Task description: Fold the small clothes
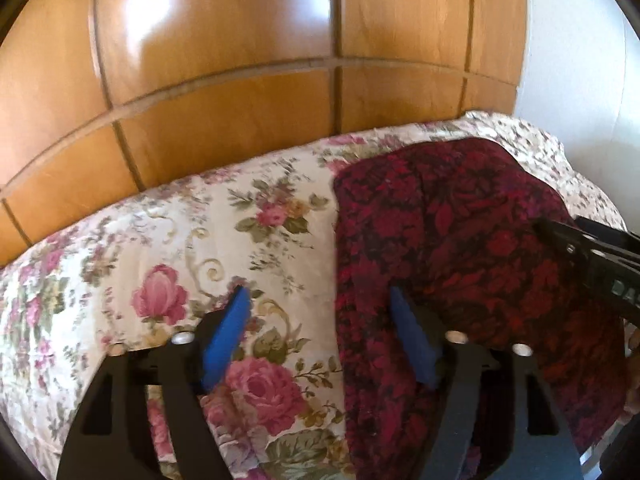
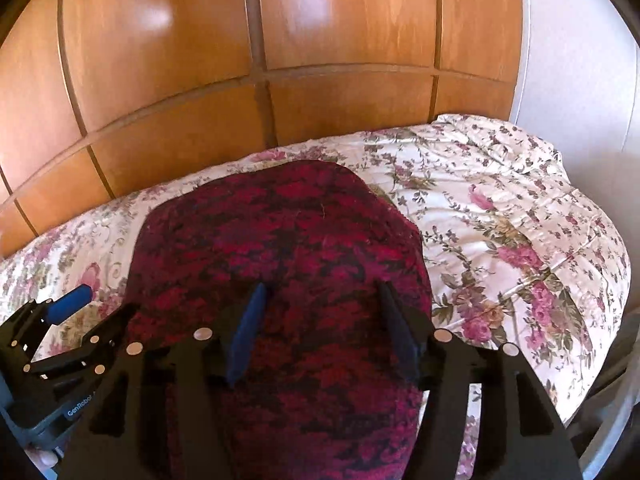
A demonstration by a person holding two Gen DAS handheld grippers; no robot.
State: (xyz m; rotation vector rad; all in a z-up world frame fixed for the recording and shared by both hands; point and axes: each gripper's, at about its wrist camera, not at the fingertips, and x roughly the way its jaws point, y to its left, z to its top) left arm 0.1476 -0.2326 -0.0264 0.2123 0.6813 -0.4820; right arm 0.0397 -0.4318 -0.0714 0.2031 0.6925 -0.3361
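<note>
The wooden wardrobe [image 2: 256,60] fills the upper frame, and the floral bed [image 2: 500,216] below leaves you open room at right. The red garment [image 2: 280,264] lies mid-frame, its left edge running between your left gripper [image 1: 320,344] fingers. Both grippers stand released; the right gripper [image 2: 320,340] hovers over cloth. Pinch matching corners, then fold evenly.

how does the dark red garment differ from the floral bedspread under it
The dark red garment is deep red with black patterning; the floral bedspread is cream with pink roses. The garment forms a small compact shape; the bedspread spreads well beyond it on both sides. Both are patterned fabrics.
</note>
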